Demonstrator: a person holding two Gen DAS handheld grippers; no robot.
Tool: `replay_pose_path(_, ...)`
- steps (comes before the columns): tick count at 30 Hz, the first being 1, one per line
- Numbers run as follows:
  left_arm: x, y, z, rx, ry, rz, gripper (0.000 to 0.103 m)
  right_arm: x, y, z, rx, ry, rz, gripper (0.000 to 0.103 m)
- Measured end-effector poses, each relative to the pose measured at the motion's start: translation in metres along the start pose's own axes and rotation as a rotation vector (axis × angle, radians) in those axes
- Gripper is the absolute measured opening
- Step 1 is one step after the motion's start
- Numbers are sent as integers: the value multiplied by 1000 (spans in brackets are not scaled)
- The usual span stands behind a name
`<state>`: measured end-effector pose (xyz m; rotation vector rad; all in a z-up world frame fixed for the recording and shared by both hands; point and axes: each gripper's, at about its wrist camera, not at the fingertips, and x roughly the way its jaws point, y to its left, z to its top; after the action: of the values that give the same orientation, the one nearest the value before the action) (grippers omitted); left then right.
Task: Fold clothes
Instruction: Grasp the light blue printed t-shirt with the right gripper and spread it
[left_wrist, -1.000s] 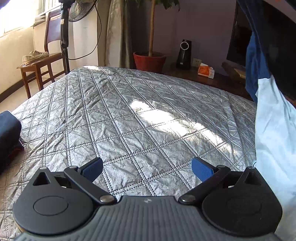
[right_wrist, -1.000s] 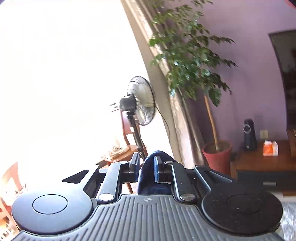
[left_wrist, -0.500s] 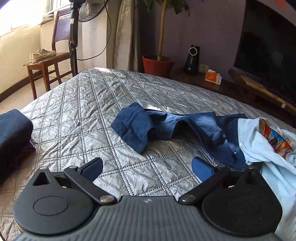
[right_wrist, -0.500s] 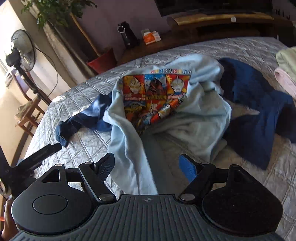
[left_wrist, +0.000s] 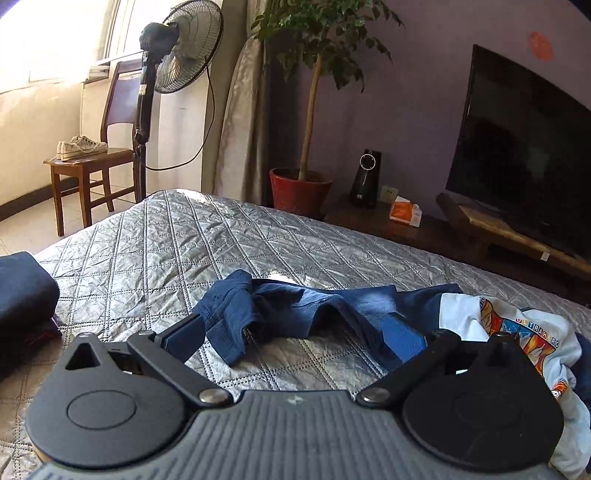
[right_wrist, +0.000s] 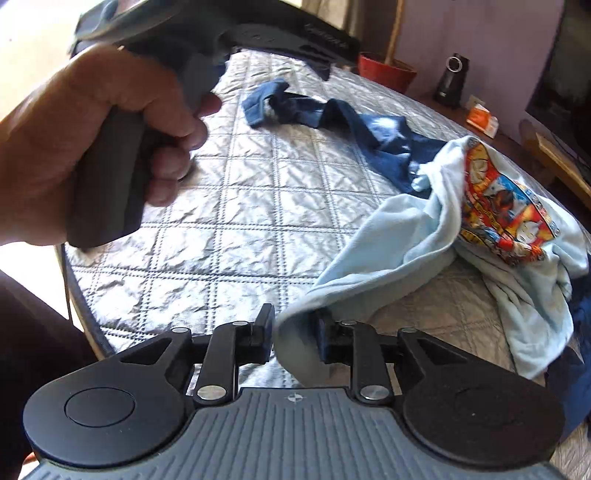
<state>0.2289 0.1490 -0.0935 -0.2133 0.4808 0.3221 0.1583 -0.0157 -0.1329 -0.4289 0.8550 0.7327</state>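
Right gripper (right_wrist: 293, 338): jaws nearly closed, pinching an edge of the pale blue shirt (right_wrist: 424, 236) between the pads. From the grip the shirt runs up and to the right across the quilt (right_wrist: 258, 206), bunched, with a bright cartoon print (right_wrist: 502, 206) showing on top.

Left gripper (left_wrist: 291, 338): jaws spread wide, nothing between them, held above the quilt (left_wrist: 155, 251). In the right wrist view a hand (right_wrist: 85, 147) grips its handle, up and to the left of the shirt.

Navy cloth (left_wrist: 295, 310) lies crumpled on the quilt just ahead of the left gripper; it joins the shirt (left_wrist: 517, 332) at the right. Whether it is a sleeve of the same garment or a separate piece cannot be told. More navy fabric (right_wrist: 569, 376) lies at the far right, partly under the shirt.

Around: folded dark stack (left_wrist: 22, 295) at the quilt's left edge. Beyond the bed, a chair (left_wrist: 92, 166) with shoes (left_wrist: 81, 146) on the seat, standing fan (left_wrist: 177, 62), potted tree (left_wrist: 303, 184), small black device (left_wrist: 365, 177), orange packet (left_wrist: 404, 214), TV (left_wrist: 524, 155) on a low stand.
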Motion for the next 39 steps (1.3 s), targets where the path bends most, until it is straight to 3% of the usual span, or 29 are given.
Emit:
replay_pose_path(1,0,-3,-1,16,0,-14,102,-3,4,0,-5,-14,28,55)
replay_pose_path(2,0,-8,-2,43,-2,-25,102,-5,8,0,-10,-29,55,61)
replay_pose_path(4,0,-18,-4,97,-1,-40,102,-12,4,-4,24,-52,74,63)
replay_pose_path(7,1,-28,-7,140,13,-75,102,-28,-50,-24,253,-64,-49,73)
replay_pose_path(12,-14,-40,-14,197,12,-218,102,-51,-136,-57,596,-72,-254,70)
replay_pose_path(14,-29,-43,-20,255,-1,-251,102,-48,-158,-70,593,-50,-315,69)
replay_pose_path(18,-57,-46,-32,368,-13,-296,102,-44,-163,-76,528,-92,-328,68)
replay_pose_path(27,-60,-59,-72,515,247,-343,102,-18,-174,-69,498,-117,-304,73)
replay_pose_path(32,-73,-70,-89,602,264,-347,102,-18,-175,-70,499,-122,-293,74)
replay_pose_path(35,-68,-79,-97,666,266,-293,102,-19,-173,-69,468,-121,-309,65)
replay_pose_path(36,-64,-82,-100,680,275,-275,102,-20,-172,-69,459,-123,-314,56)
replay_pose_path(37,-60,-83,-101,684,295,-263,101,-20,-171,-68,453,-123,-317,37)
replay_pose_path(39,-50,-82,-103,663,361,-256,94,-21,-171,-68,450,-120,-321,19)
